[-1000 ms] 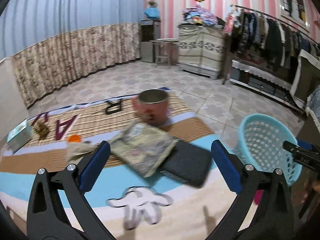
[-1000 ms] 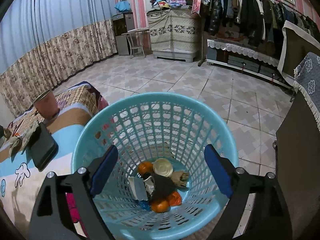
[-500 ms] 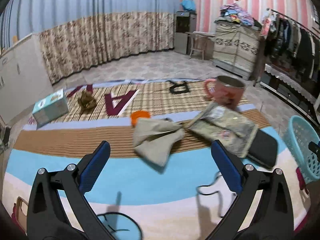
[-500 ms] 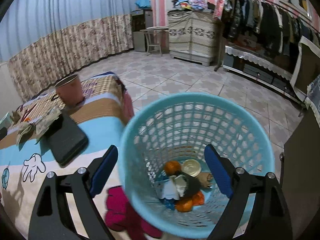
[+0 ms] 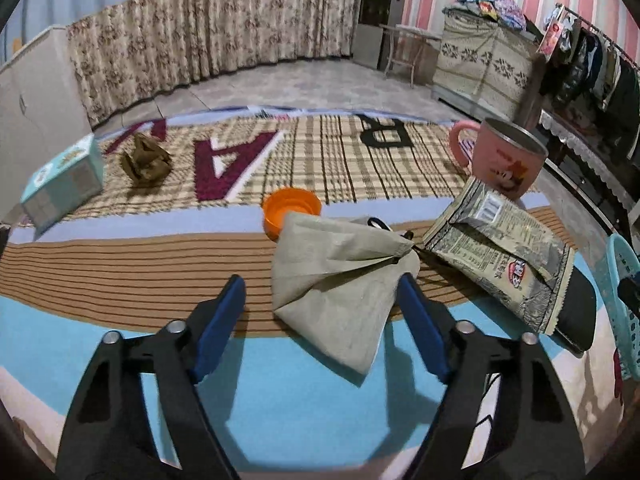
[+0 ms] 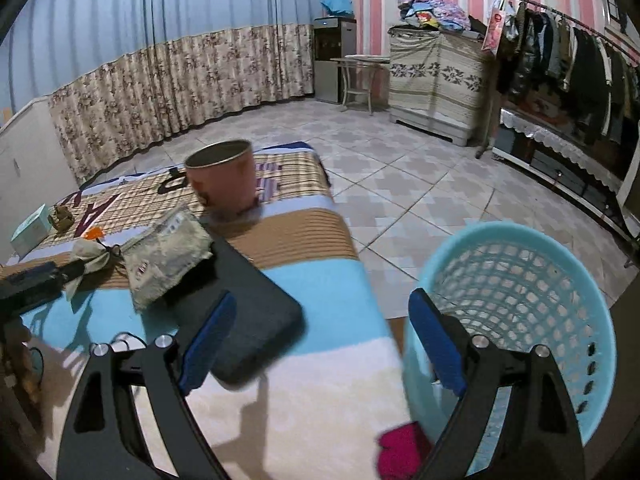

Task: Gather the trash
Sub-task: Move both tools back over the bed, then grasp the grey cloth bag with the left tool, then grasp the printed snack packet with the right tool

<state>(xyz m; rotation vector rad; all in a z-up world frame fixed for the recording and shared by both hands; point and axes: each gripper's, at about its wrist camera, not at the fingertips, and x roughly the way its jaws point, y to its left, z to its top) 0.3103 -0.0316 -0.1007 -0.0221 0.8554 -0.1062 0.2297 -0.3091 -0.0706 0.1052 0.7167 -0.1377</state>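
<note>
A crumpled beige paper [image 5: 340,276] lies on the patterned blanket [image 5: 120,264], and my left gripper [image 5: 319,280] hangs just over it. Its jaws are closing with the paper between them; the left pad still stands clear of it. An orange cap [image 5: 290,208] touches the paper's far edge. A printed snack packet [image 5: 504,256] rests partly on a black pouch [image 5: 576,316]. My right gripper [image 6: 322,298] is open and holds nothing, over the bed's edge between the black pouch [image 6: 244,320] and the blue basket [image 6: 520,280].
A pink mug [image 5: 504,160] stands behind the packet. A brown crumpled wrapper [image 5: 146,160] and a teal box [image 5: 64,180] lie at the far left. The basket [image 5: 624,304] stands on the tiled floor off the bed's right edge. A pink cloth [image 6: 404,456] lies by its base.
The left gripper swung left and down from the packet onto the beige paper, and its jaws narrowed. The right gripper moved left, from above the basket to the bed's edge, still open.
</note>
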